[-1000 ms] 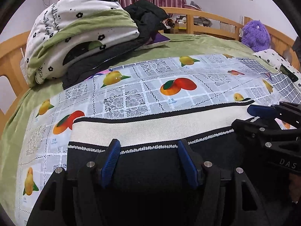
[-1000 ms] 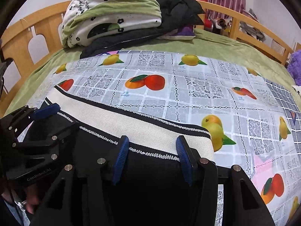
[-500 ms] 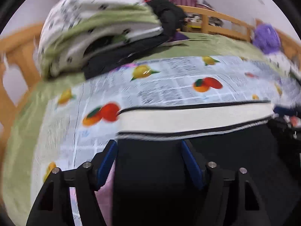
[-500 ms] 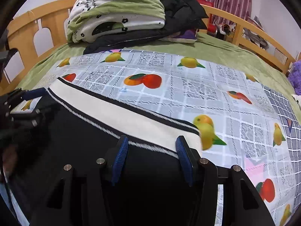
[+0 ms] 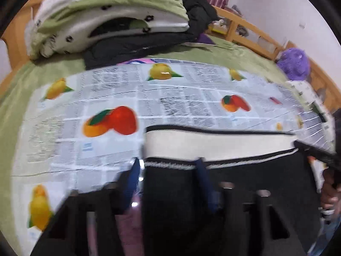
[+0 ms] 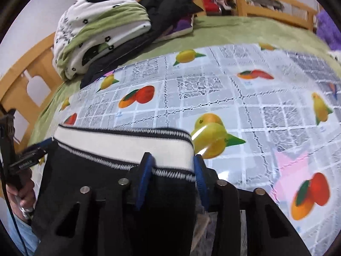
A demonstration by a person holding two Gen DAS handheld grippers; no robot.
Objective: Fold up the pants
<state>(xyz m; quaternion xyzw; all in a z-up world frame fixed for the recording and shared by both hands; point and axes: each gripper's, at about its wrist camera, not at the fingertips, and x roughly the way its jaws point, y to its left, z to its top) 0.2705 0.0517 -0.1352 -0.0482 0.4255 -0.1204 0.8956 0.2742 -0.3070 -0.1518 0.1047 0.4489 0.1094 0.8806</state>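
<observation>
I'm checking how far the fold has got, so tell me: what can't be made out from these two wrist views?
- Legs of the pants: both views, cut off by the bottom edge and hidden behind the gripper bodies.
- Grip of the left gripper: left wrist view, motion blur.
- Grip of the right gripper: right wrist view, the cloth hides any pinch.
- Cloth print: left wrist view, smeared.

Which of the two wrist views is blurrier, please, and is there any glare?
Left wrist view: heavy motion blur smears the tablecloth and left gripper. Right wrist view: sharper, with glare streaks on the printed yellow fruit; fisheye bends both.
</observation>
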